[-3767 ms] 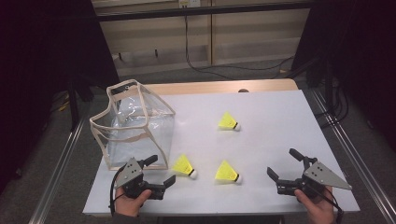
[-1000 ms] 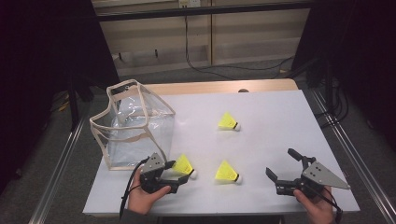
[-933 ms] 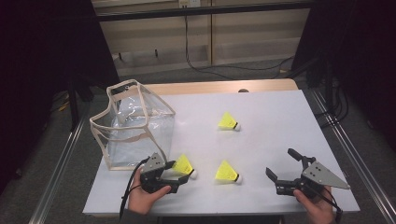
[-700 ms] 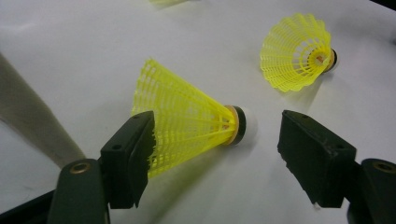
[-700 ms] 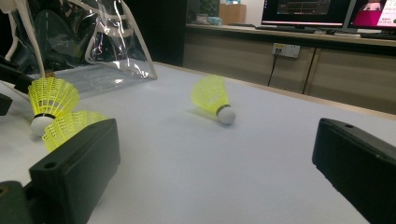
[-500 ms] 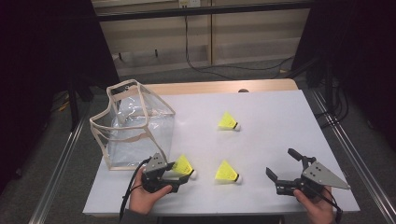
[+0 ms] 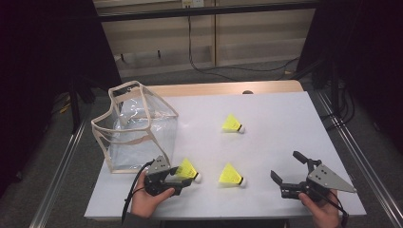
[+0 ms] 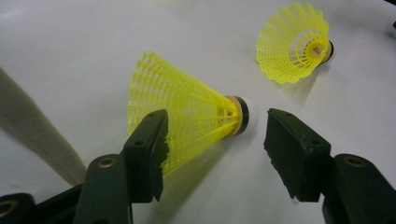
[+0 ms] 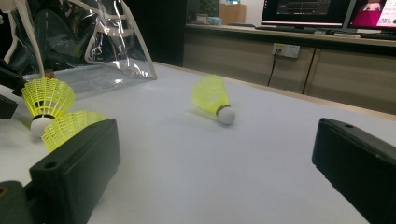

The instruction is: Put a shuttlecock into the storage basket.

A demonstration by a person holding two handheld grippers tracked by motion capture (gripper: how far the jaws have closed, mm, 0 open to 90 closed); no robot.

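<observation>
Three yellow shuttlecocks lie on the white table [image 7: 275, 109]. The nearest-left shuttlecock [image 7: 187, 170] [image 8: 187, 109] lies on its side between the jaws of my left gripper [image 7: 183, 178] [image 8: 217, 135]. Those jaws have just been closing. One pad meets the mesh skirt, while the other stands a little off the white cork, so the left gripper is open. A second shuttlecock [image 7: 230, 175] [image 8: 292, 44] lies just to the right. The third shuttlecock [image 7: 232, 124] [image 9: 212, 98] lies farther back. My right gripper [image 7: 285, 165] [image 9: 215, 154] rests open and empty at the front right.
A clear plastic bag [image 7: 135, 126] [image 9: 112, 42] with beige trim stands open at the table's back left, close behind the left gripper. A wooden strip edges the far side of the table. Metal rails run along both sides.
Since the earliest frame my left gripper has moved right, up to the nearest shuttlecock, and its jaws have narrowed around it. The right gripper and the other shuttlecocks have stayed put.
</observation>
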